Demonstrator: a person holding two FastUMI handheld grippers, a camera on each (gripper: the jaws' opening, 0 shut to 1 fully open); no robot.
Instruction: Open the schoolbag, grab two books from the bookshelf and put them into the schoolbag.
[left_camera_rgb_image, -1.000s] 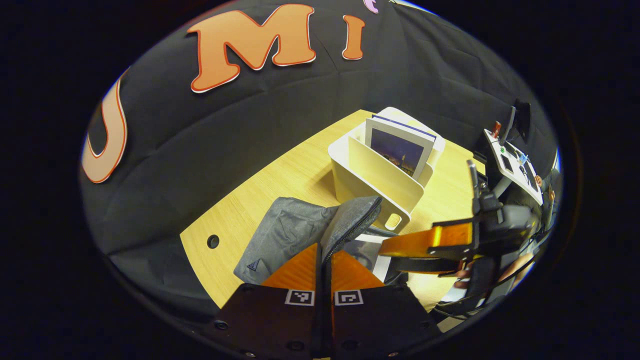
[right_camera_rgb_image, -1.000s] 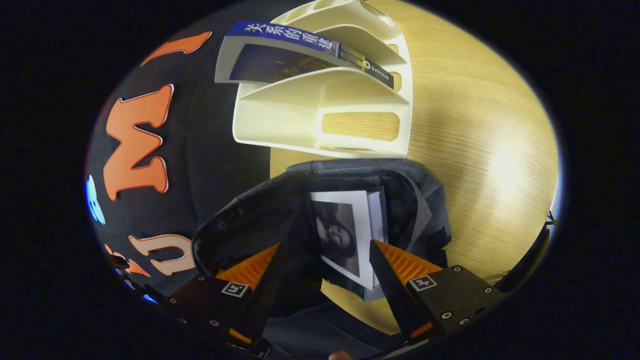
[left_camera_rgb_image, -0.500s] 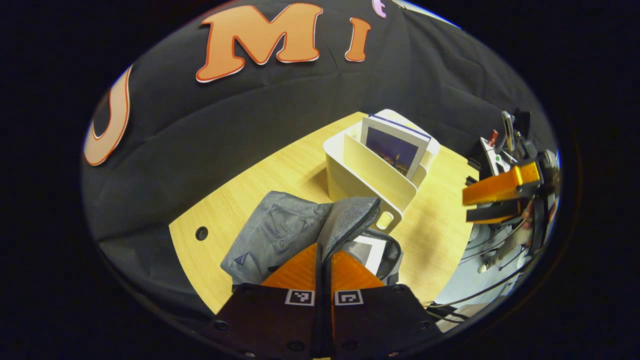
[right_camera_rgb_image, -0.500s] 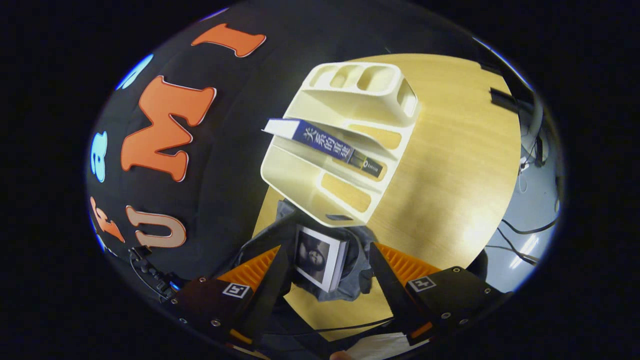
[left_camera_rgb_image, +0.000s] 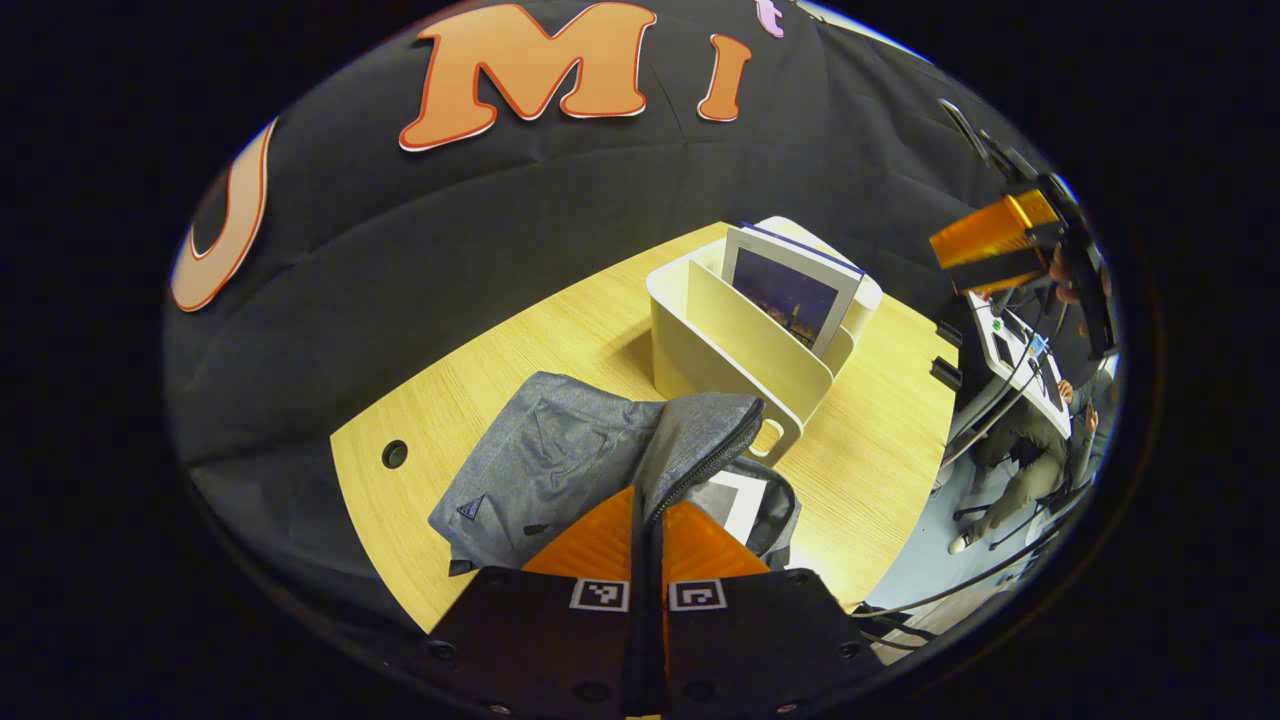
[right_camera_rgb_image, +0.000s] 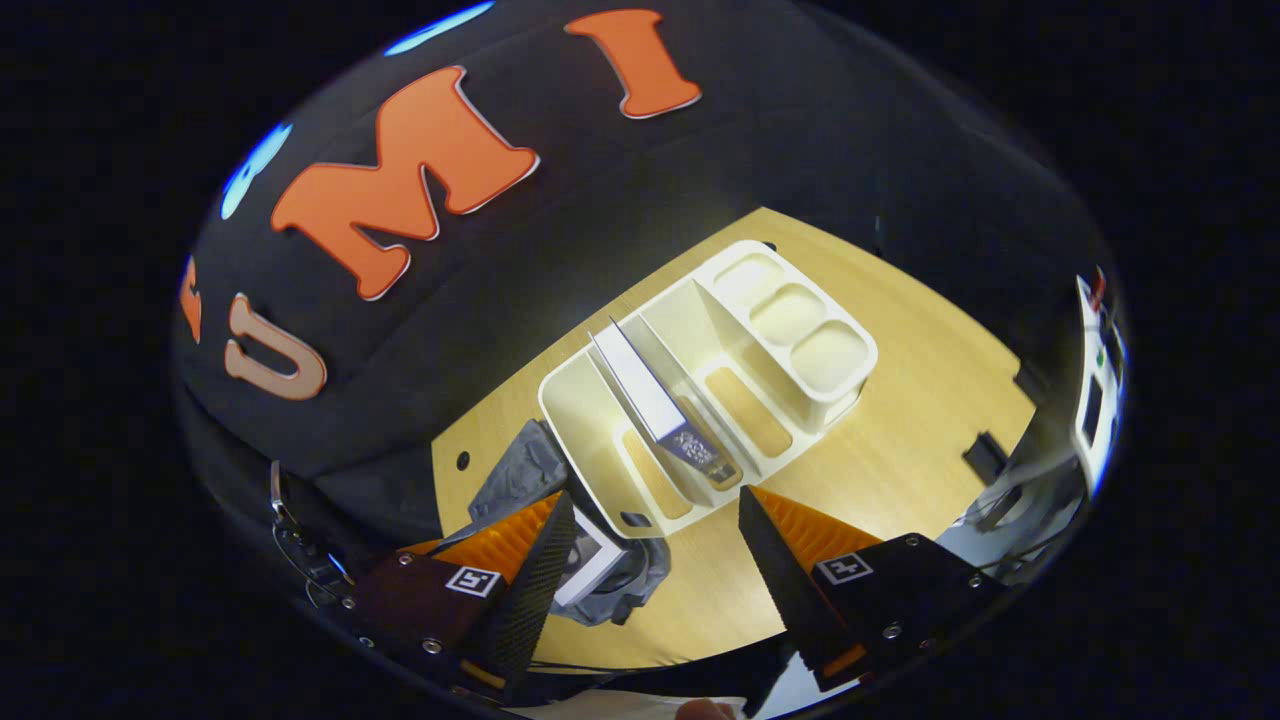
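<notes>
In the left gripper view, the book (left_camera_rgb_image: 738, 497) inside the schoolbag (left_camera_rgb_image: 560, 462) shows just a white corner at lower middle; the bag's flap and the left gripper (left_camera_rgb_image: 648, 520) hide the rest. The bookshelf (left_camera_rgb_image: 735, 345) hides the bottom of the standing book (left_camera_rgb_image: 790, 295). At the right edge, the seated person (left_camera_rgb_image: 1040, 450) is too small to tell much about.
</notes>
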